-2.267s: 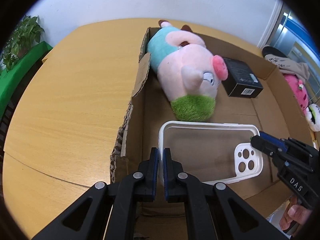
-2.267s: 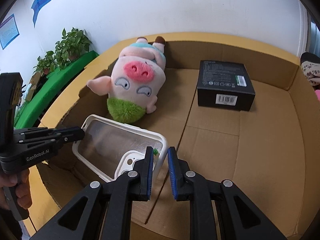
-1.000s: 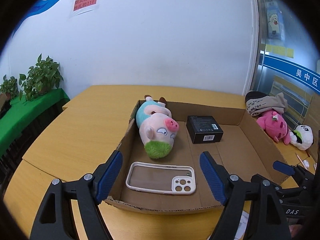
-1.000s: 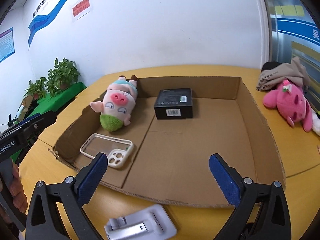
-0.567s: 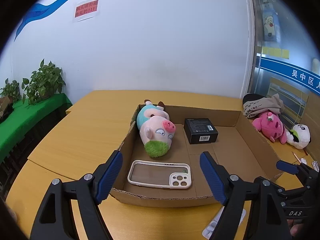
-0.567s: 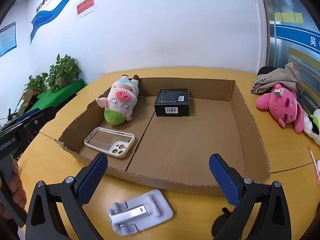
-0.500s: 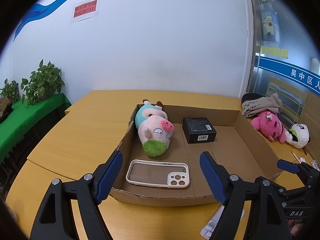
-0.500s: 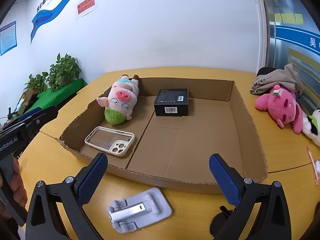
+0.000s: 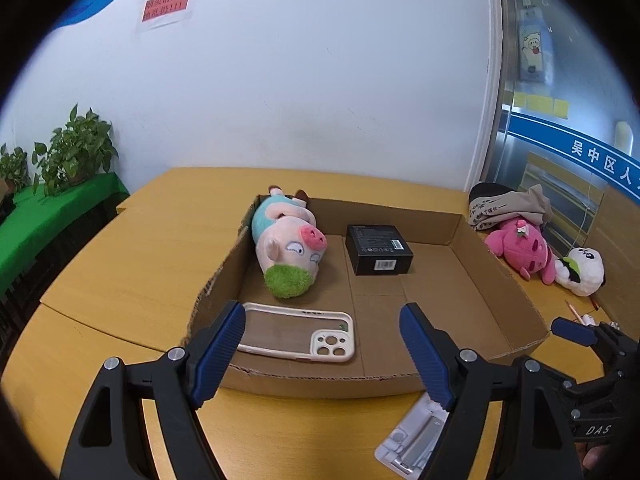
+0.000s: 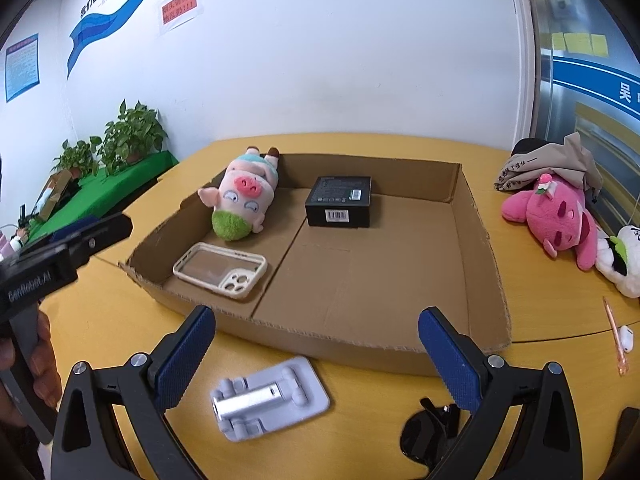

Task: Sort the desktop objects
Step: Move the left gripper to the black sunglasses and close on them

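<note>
The grey phone stand (image 10: 270, 398) lies on the table just outside the box's (image 10: 360, 350) front wall, long side across, between the wide-open, empty right gripper's (image 10: 316, 360) fingers, nearer than the empty, open left gripper (image 9: 322, 352)

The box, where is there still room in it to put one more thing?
The cardboard box is bare on its right side, from the black box to the right wall. It is crowded on the left, where the pig plush and phone case lie.
</note>
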Available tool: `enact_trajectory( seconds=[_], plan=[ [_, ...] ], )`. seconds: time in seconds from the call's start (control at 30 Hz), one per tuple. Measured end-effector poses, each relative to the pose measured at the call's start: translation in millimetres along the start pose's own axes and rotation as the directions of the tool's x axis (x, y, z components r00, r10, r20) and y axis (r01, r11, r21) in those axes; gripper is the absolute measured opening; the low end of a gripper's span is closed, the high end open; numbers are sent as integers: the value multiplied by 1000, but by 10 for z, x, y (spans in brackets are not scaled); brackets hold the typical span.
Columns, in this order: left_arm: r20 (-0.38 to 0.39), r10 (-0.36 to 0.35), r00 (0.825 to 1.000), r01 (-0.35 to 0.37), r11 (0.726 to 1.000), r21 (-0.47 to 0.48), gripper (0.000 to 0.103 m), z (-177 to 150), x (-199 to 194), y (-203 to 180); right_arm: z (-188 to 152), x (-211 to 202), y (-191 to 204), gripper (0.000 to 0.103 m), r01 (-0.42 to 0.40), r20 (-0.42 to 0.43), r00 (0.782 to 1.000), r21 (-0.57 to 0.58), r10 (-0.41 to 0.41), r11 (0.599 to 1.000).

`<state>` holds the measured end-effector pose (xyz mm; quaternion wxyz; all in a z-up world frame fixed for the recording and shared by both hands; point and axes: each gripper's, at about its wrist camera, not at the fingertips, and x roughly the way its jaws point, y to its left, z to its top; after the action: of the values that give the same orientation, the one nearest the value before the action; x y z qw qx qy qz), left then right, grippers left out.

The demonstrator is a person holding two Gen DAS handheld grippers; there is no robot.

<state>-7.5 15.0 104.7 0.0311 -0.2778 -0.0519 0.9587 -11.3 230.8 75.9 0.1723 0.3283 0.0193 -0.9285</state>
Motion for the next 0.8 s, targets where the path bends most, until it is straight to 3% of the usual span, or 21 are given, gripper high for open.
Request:
enact_trajectory(
  seconds=[0.17, 0.23, 0.33, 0.47, 0.53, 0.6, 0.67, 0.8],
  plan=[
    [-80, -101, 992, 100, 995, -16, 79, -122, 89, -137, -284, -237, -312, 103, -24, -28, 999, 7, 24, 1000],
    [-132, -160, 978, 159, 987, -17, 79, -201, 148, -238, -459, -317, -511, 103, -44, -58, 997, 47, 46, 998],
    [-218, -257, 942, 258, 966, -25, 79, -342, 273, -437, -843, -343, -841, 103, -88, -154, 982, 133, 108, 987],
    [-322, -391, 862, 395, 917, -55, 79, -535, 512, -784, -1310, -216, -1039, 103, -65, -268, 955, 223, 125, 973],
    [-376, -452, 809, 451, 887, -97, 79, -633, 687, -964, -1412, -152, -1007, 103, -67, -280, 950, 239, 135, 969],
    [-449, -496, 743, 481, 863, -158, 79, -745, 903, -1157, -1449, -59, -905, 103, -71, -287, 949, 214, 133, 974],
    [-507, -509, 695, 492, 852, -180, 78, -852, 1078, -1342, -1448, -18, -806, 103, -28, -289, 955, 134, 67, 991],
    [-578, -495, 648, 498, 850, -170, 78, -1035, 1271, -1660, -1481, 48, -669, 101, 36, -299, 954, -1, -35, 999]
  ],
)
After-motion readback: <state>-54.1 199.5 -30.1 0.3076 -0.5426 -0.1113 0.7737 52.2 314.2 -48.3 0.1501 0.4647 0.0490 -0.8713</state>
